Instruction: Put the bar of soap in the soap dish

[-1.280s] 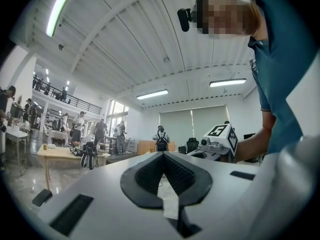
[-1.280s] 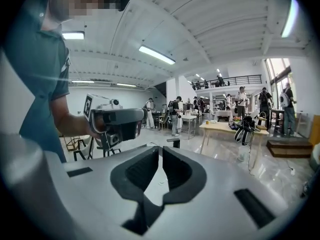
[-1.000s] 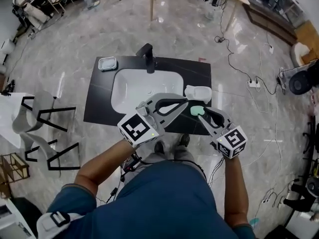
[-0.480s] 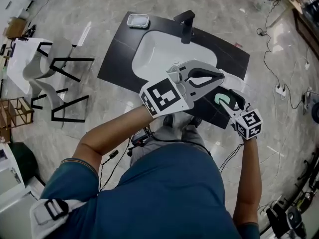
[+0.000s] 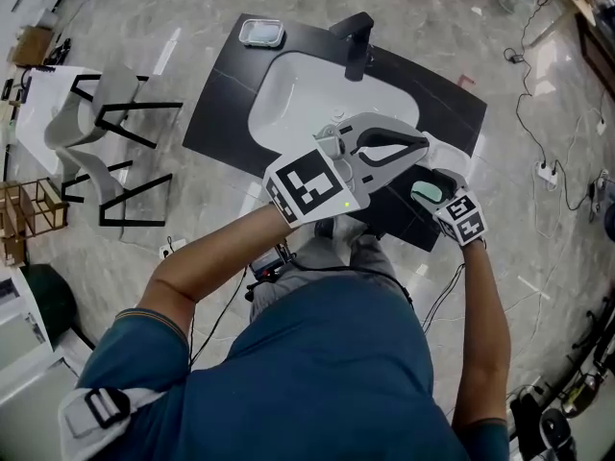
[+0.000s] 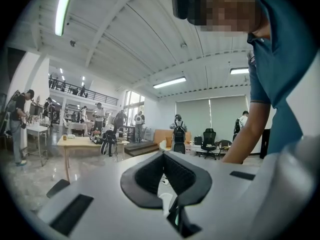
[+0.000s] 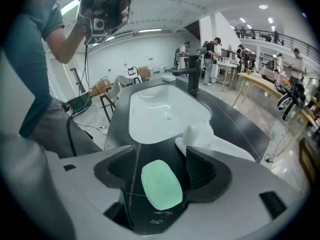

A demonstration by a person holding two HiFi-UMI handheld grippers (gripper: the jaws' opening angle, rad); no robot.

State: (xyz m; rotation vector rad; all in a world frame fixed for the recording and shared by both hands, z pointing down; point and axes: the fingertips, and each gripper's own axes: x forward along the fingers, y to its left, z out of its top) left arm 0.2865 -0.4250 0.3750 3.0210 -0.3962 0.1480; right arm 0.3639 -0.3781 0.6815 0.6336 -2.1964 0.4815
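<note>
Right gripper (image 7: 157,151) jaws, just opening, stand wide around the green soap bar (image 7: 161,184) near the worktop (image 7: 230,124) front-right corner, pads clear of it. Left gripper (image 5: 421,144), closed and empty, half hides the soap dish (image 7: 215,144) in head view.

**Legible text, labels, brands, numbers: none found**

Entry 1: left gripper (image 5: 424,146), left marker cube (image 5: 309,186). The upper face carries a black-and-white square code pattern, with no letters or digits.
Entry 2: right gripper (image 5: 429,186), right marker cube (image 5: 463,219). It carries the same kind of coded pattern, again without letters or digits.
Entry 3: any print elsewhere, in all three views, is too small or blurred to read
</note>
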